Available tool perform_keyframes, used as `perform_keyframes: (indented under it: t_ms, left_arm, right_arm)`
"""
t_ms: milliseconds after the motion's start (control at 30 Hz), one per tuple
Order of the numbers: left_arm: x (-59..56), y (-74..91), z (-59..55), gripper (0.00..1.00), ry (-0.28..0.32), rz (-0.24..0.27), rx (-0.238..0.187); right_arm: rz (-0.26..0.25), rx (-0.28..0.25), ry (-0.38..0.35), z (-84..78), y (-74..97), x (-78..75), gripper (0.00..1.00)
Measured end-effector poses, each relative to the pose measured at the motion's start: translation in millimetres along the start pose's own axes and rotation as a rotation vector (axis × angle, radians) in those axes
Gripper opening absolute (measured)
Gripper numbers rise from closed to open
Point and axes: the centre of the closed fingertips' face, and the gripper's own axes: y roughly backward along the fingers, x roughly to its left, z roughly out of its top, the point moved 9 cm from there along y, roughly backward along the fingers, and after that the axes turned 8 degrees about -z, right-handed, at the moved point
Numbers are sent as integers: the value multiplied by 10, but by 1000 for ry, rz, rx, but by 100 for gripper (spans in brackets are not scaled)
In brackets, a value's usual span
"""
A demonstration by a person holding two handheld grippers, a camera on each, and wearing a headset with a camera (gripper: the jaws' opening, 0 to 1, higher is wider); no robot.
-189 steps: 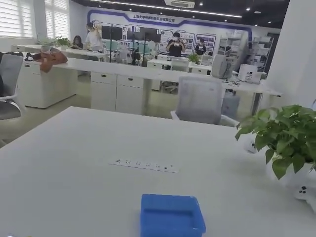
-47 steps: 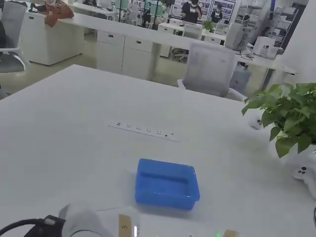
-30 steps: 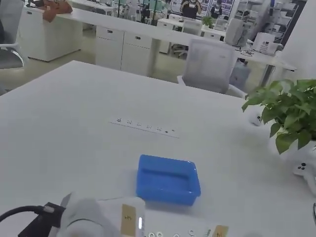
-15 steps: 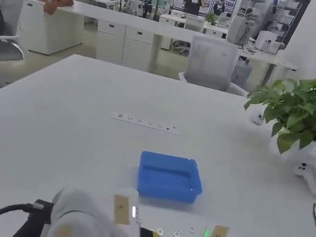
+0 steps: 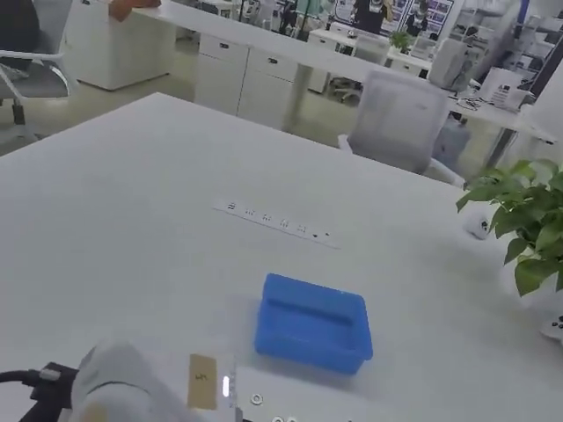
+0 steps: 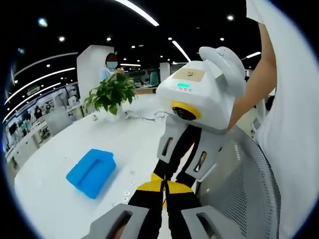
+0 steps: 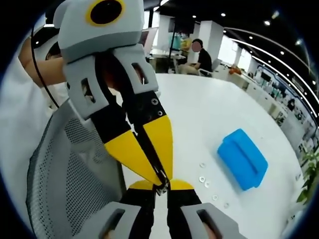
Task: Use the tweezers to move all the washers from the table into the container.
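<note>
Left gripper (image 7: 160, 184) fingers pinch thin dark tweezers (image 7: 149, 159); right gripper (image 6: 163, 186) fingers meet them tip to tip — can't tell if closed. Washers (image 7: 202, 178) lie on bench (image 5: 132, 220) — just beside blue container (image 5: 312, 323).

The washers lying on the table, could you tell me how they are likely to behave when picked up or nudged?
The washers look small, thin and flat on the smooth white table, so they would probably slide when nudged and be hard to lift by an edge. Being rings, one tipped upright may roll away.
</note>
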Motion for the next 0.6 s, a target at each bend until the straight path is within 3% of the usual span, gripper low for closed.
perform_keyframes:
  t_ms: [167,333,600]
  left_arm:
    - [33,34,-13,0,-7,-14,-31]
    - [22,27,11,0,-4,-67,-43]
    - [16,17,24,0,-2,-58,-44]
  right_arm:
    - [-18,-30,6,18,10,7,5]
    - [-22,-32,26,22,7,28,9]
    - [-13,-32,27,15,15,34,4]
